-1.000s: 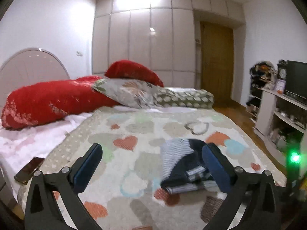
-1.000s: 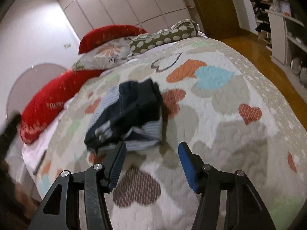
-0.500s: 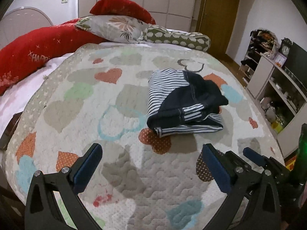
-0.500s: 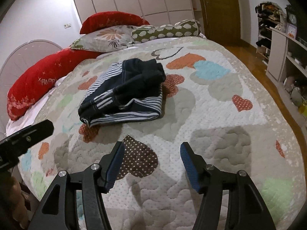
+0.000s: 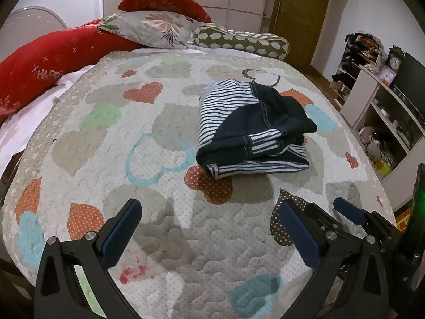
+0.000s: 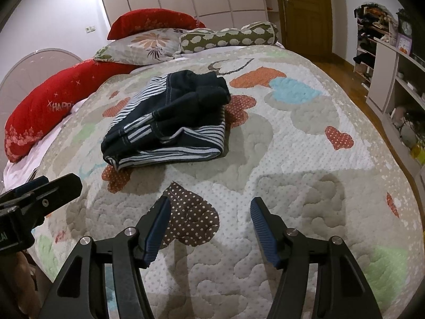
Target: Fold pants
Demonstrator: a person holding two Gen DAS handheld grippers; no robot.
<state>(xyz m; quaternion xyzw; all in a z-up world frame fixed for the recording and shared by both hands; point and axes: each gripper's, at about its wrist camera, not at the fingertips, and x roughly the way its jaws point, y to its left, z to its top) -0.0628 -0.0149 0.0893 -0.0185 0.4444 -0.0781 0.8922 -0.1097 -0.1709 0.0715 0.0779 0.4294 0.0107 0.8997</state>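
Lying in a compact bundle on the quilt (image 5: 170,239), the pants (image 5: 252,130) sit near the middle of the bed, dark cloth and striped cloth stacked in layers; the edges are loose and the top layer is rumpled, so this fits either a finished fold set down roughly or a heap waiting to be opened and laid flat, and the views do not settle which; the left gripper (image 5: 209,231) hovers above the near edge of the quilt with its jaws wide apart and nothing between them; the right gripper (image 6: 209,228) hangs likewise, jaws spread and empty, just beside the left one; the bundle lies ahead of both, well beyond the fingertips, touching neither; from the left gripper it sits ahead and somewhat right; from the right gripper it sits ahead and to the left; its long axis runs roughly across the line of the fingers, its layered open edges facing the grippers and its rounded dark end toward the pillows (image 6: 143,45); neither gripper looks clearly nearer, though the bundle's left corner falls closer to the left one.
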